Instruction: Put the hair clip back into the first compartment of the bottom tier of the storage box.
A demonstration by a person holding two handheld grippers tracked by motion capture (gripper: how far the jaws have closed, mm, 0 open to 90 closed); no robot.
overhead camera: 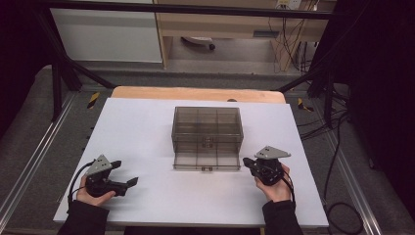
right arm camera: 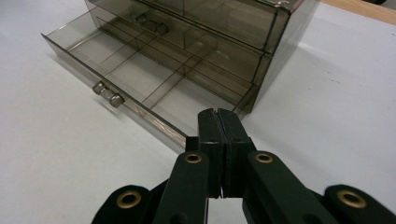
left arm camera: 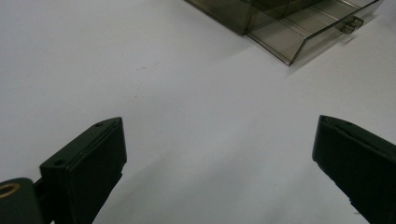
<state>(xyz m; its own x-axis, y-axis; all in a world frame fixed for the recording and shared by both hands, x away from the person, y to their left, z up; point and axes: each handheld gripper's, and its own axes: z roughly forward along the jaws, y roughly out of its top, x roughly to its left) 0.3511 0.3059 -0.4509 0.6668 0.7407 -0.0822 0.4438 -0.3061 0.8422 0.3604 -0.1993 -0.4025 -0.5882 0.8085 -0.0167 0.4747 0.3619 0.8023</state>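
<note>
Left tongs [overhead camera: 128,182] gape wide and low; right tongs [overhead camera: 247,162] are pressed shut, both hand-held.

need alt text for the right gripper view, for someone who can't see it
The right gripper, its two black jaws pressed shut on nothing, points at the near right corner of an open lower drawer in a smoky transparent drawer box. The drawer's divided compartments look empty, and the box sits on a white tabletop.

A lab or workshop: a black metal frame [overhead camera: 58,73] surrounds the white table [overhead camera: 147,132], loose cables [overhead camera: 337,161] trail at three o'clock, hazard-striped tape [overhead camera: 93,99] marks the floor.
</note>
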